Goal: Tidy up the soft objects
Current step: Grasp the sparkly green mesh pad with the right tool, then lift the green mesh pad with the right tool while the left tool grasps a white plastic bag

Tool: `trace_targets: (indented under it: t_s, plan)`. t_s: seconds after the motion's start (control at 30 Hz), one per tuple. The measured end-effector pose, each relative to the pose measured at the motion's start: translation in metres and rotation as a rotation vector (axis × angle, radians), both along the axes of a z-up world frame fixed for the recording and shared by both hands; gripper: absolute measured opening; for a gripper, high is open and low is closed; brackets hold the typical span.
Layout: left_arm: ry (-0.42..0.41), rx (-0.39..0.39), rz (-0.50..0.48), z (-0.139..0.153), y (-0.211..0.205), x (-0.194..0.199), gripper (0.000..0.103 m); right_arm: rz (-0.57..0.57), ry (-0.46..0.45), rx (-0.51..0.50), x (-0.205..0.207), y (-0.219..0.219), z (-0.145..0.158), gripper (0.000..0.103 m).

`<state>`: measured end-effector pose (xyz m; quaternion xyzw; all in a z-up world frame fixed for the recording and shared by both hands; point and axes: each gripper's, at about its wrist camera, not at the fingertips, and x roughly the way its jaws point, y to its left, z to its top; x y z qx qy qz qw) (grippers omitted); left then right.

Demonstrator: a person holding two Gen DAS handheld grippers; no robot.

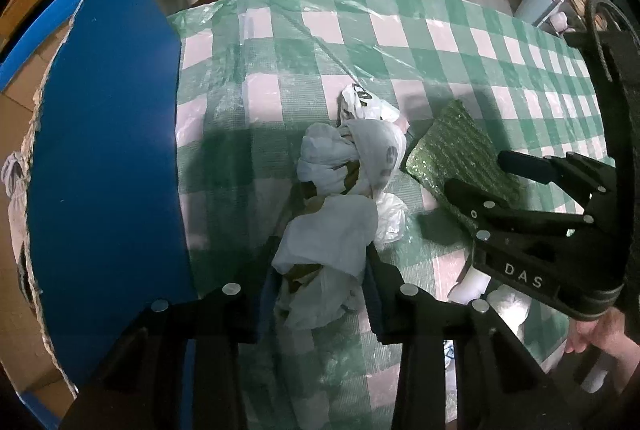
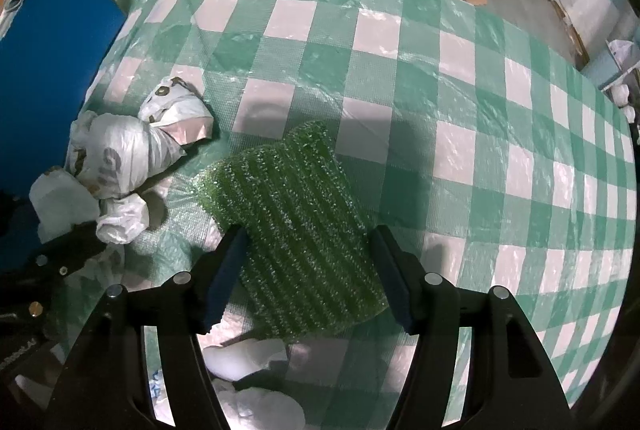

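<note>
On the bench's green-checked cloth, a knotted bundle of white plastic bags lies with its long axis running away from the left claw, whose pads press its near end. Just beside it, the green scouring pad sits slanted — far corner tipped up-right in the right wrist view — between the right claw's pads, gripped at both edges. A blue box flap stands left.
</note>
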<state>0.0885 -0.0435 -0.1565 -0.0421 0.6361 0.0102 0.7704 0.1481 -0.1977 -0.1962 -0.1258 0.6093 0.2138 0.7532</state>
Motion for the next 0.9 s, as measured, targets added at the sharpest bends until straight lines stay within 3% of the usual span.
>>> trace_targets:
  t_s: [0.1,0.13,0.2,0.23,0.27,0.9]
  plan:
    - [0.002,0.001,-0.008,0.004,0.001,-0.006,0.035,-0.002,0.001,0.011,0.002,-0.002,-0.001,0.062]
    - [0.002,0.000,-0.011,0.004,-0.002,-0.007,0.032,-0.003,-0.001,0.012,0.002,-0.002,-0.001,0.056]
    - [0.000,-0.002,-0.014,0.005,-0.003,-0.009,0.029,-0.002,-0.009,0.018,-0.001,-0.002,0.002,0.036]
    - [-0.003,-0.002,-0.014,0.005,-0.004,-0.006,0.028,-0.002,-0.010,0.020,-0.003,-0.001,0.004,0.020]
    - [-0.006,-0.002,-0.014,0.007,-0.007,-0.007,0.027,-0.002,-0.006,0.023,-0.003,0.000,0.006,0.015]
    - [-0.125,0.009,-0.018,0.049,-0.011,-0.022,0.017,-0.031,-0.110,0.142,-0.020,-0.008,0.076,0.013]
